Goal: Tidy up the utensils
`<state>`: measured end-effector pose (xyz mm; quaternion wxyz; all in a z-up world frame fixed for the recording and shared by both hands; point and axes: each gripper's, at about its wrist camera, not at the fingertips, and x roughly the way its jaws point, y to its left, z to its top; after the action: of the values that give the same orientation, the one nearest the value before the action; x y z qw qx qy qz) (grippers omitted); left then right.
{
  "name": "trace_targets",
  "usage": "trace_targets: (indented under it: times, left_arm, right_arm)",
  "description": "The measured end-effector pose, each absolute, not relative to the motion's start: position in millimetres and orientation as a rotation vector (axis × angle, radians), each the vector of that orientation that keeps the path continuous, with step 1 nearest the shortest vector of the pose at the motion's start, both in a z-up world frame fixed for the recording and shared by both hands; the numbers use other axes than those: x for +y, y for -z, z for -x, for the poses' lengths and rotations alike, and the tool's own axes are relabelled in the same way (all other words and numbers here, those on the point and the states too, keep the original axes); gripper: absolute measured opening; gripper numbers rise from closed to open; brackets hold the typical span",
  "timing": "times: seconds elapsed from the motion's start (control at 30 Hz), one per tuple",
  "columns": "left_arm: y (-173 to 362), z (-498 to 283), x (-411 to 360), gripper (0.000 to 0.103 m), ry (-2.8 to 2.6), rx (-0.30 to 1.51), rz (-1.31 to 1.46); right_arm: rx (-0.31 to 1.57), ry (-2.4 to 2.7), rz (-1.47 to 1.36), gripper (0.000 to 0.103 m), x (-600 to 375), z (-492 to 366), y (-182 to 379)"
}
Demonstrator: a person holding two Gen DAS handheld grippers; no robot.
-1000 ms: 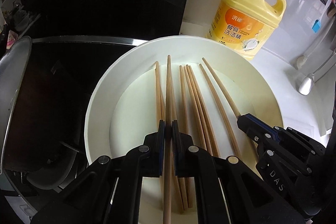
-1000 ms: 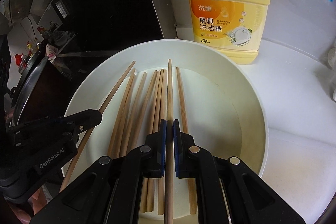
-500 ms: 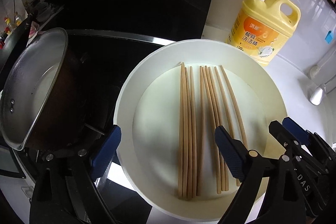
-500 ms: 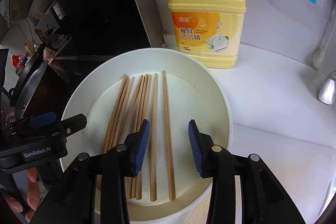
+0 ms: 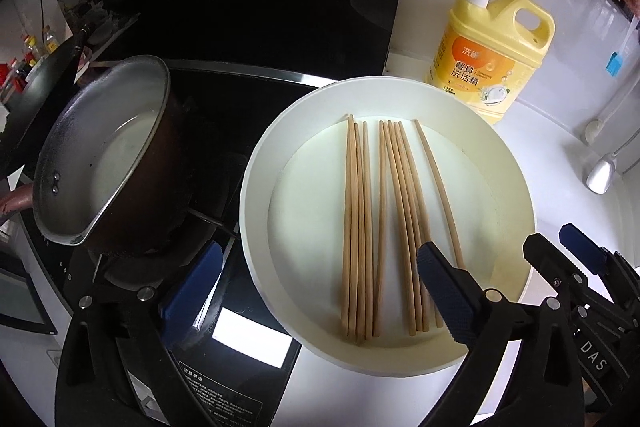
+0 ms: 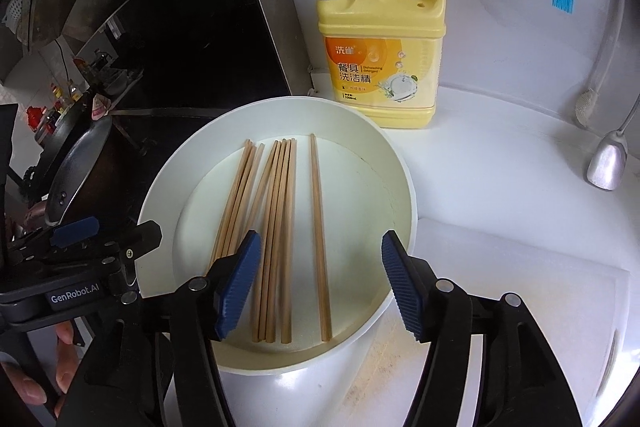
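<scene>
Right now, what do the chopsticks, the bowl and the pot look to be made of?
Chopsticks: bare wood or bamboo, matte tan, no sheen. Bowl: cream white, smooth, softly glossy; ceramic or plastic, cannot tell which. Pot: metal, dull grey inside with two rivets, dark brown coating outside.

We see our right gripper [image 6: 320, 283] spread wide above the near side of a white bowl [image 6: 400, 179], gripping nothing. Wooden chopsticks [image 6: 276, 227] lie side by side in the bowl, one chopstick [image 6: 319, 227] apart to the right. Our left gripper [image 6: 108, 239] sits at the bowl's left rim. A yellow detergent bottle [image 6: 384, 67] stands behind.
</scene>
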<state>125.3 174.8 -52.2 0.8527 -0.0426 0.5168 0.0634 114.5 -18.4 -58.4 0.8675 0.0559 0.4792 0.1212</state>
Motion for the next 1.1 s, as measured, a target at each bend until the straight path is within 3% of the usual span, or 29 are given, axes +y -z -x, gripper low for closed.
trace_targets:
  times: [0.33,1.1]
  left_arm:
    - [23.3,-102.3,174.3,0.097,-0.155,1.026,0.084]
    - [-4.0,-87.2,173.3,0.097,-0.181,0.957,0.090]
  right_arm:
    - [0.974,-0.249,-0.102,0.068,-20.5,-99.6,27.2]
    - [0.955,-0.251,-0.065,0.069,-14.7,-94.3,8.4]
